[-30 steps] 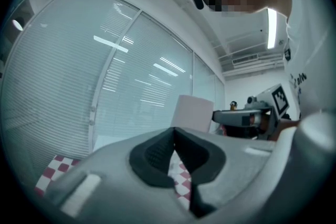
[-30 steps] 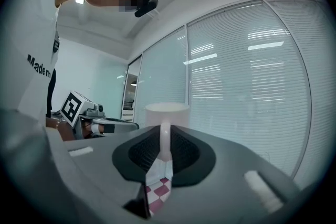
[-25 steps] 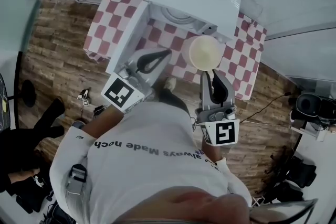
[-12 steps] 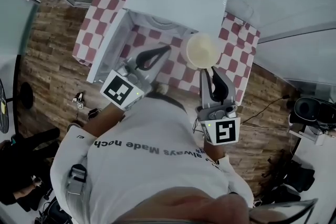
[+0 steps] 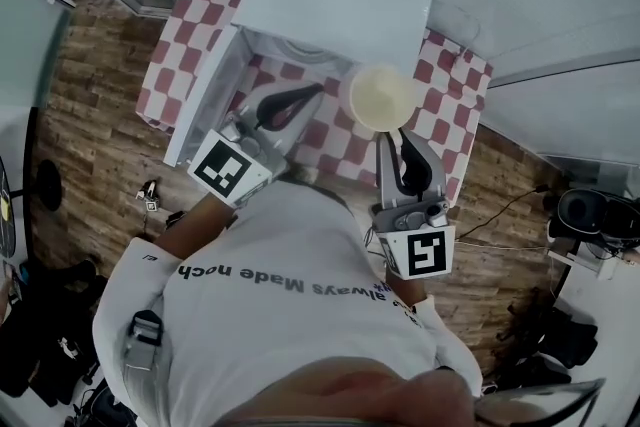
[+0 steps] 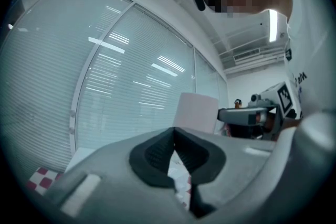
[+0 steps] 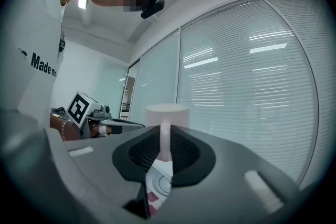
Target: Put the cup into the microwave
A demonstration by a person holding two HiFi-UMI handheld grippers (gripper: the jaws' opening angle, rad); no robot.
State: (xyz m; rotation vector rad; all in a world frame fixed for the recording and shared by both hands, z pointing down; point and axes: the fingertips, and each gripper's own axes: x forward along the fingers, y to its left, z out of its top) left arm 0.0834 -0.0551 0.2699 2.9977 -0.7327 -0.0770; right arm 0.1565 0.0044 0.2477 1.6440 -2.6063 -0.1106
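A cream cup (image 5: 380, 97) hangs over the checkered table (image 5: 452, 105), just before the right front corner of the white microwave (image 5: 330, 5). My right gripper (image 5: 392, 130) is shut on the cup's handle (image 7: 164, 140), and the cup (image 7: 167, 113) stands upright beyond the jaws. The microwave's door (image 5: 205, 93) is swung open to the left, and its turntable (image 5: 296, 46) shows inside. My left gripper (image 5: 318, 92) is shut and holds nothing, level in front of the open cavity. In the left gripper view the cup (image 6: 195, 112) shows past the jaws, with the right gripper (image 6: 247, 115) behind it.
The table stands against a glass wall with blinds (image 6: 131, 86). Wooden floor (image 5: 95, 115) lies around it. Cables and dark gear (image 5: 590, 210) sit on the floor at the right. My own torso in a white shirt (image 5: 290, 315) fills the lower part of the head view.
Both grippers have shifted across the table in front of the microwave, and the cup went along in the right one. Both grips look the same as before.
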